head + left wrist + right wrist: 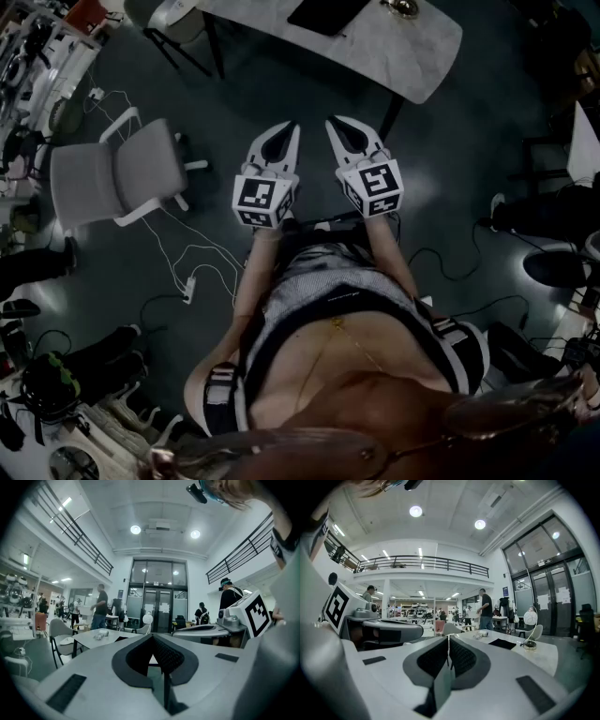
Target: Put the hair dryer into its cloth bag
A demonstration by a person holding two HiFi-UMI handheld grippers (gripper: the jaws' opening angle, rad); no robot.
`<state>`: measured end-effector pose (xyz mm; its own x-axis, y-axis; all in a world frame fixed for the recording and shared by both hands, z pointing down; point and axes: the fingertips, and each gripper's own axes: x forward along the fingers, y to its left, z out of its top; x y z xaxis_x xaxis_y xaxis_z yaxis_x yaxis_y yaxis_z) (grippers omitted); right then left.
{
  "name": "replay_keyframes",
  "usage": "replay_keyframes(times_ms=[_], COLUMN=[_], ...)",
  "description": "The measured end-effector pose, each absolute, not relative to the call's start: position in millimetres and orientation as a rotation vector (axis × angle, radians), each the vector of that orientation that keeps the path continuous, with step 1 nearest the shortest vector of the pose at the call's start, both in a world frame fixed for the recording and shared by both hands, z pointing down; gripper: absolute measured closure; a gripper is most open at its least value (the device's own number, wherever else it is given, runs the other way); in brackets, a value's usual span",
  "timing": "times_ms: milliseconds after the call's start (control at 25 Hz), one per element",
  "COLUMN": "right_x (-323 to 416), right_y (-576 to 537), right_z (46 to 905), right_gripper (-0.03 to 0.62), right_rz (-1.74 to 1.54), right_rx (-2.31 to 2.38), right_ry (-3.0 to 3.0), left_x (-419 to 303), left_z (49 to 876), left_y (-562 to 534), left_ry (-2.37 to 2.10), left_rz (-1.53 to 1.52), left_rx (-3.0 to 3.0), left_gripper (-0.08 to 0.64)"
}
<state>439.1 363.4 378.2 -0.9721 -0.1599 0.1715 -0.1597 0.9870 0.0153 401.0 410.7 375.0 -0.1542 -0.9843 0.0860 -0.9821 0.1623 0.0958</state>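
Left gripper point(284, 128): jaws pressing together, holding nothing. Right gripper point(337, 124): jaws meeting, gripping nothing. Both hovering side by side, white table point(403, 52) lying far; grey chair point(112, 173) standing left.

Open floor point(469, 150) is lying ahead; the desk point(394, 47) is blocking the far side, a chair point(112, 173) is standing left.

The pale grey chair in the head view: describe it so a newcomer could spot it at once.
Start at the long white table along the top edge. Down-left of it, on the dark floor, stands the pale grey chair. White armrests and white cables trailing beside it set it apart.
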Motion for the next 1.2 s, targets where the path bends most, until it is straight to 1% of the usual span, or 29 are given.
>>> replay_keyframes(times_ms=[360,600,720,1000,1200], right_x=[436.2,418.0,400.2,340.6,295.7], right_y=[354.9,350.0,345.1,329.3,320.1], right_z=[371.5,370.0,370.9,370.7,368.5], right_gripper=[0.525,0.525,0.525,0.525,0.523], right_rz=[0.112,0.098,0.083,0.164,0.072], right_rx=[0.246,0.208,0.216,0.182,0.251], right_ry=[-3.021,-3.015,-3.009,-3.01,-3.011], left_x=[394.5,375.0,355.2,296.8,255.7], left_z=[373.8,372.4,373.7,372.5,372.5], left_y=[405.5,398.8,393.4,370.1,358.9], left_ry=[-2.262,-2.251,-2.261,-2.187,-2.137], left_rz=[-0.16,-0.215,-0.197,-0.237,-0.251], left_rx=[1.94,1.948,1.959,1.994,2.039], left_gripper=[0.561,0.561,0.561,0.561,0.561])
